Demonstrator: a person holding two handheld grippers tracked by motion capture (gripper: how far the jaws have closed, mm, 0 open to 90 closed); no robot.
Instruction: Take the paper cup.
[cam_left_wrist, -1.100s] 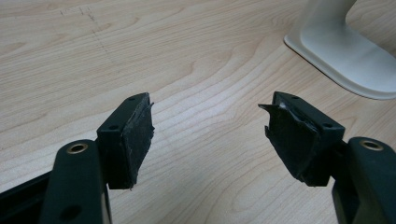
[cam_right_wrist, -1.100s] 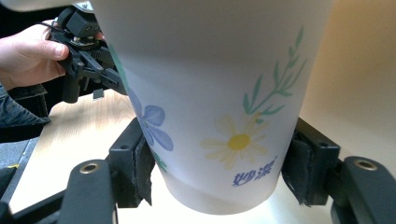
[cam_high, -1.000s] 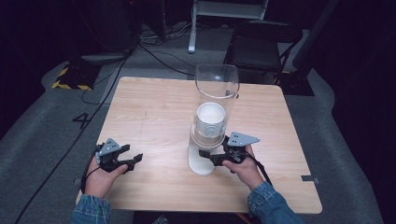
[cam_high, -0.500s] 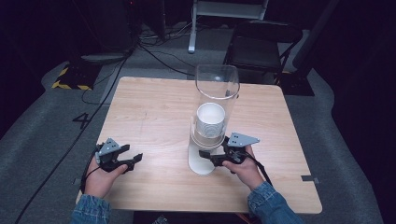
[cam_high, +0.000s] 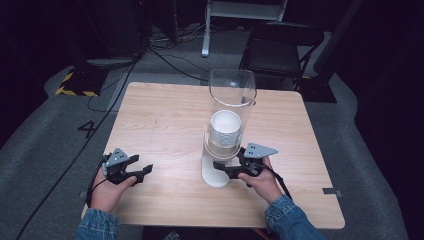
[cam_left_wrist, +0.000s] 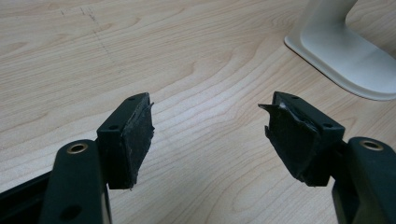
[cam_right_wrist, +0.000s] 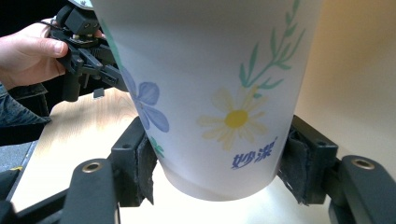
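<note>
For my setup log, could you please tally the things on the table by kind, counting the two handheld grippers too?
Cup dispenser, clear tube on a white stand: 1
Floral paper cups: at least 1; the stack in the tube can't be counted
Handheld grippers: 2, left gripper and right gripper
Total: at least 4

Table (cam_high: 165, 120): pale wood-grain top, smooth, matt, faint scratches. Tube (cam_high: 232, 90), upper centre: clear glossy plastic. Stand base (cam_left_wrist: 348, 51), upper right: off-white plastic, smooth, soft sheen. Paper cup (cam_right_wrist: 210, 88): white, smooth, printed flowers. Left gripper (cam_left_wrist: 210, 135) jaws: matt black plastic, brass-look inserts, worn frayed rubbery pads (cam_left_wrist: 133, 142). Sleeve (cam_high: 292, 220), lower right: blue denim.
</note>
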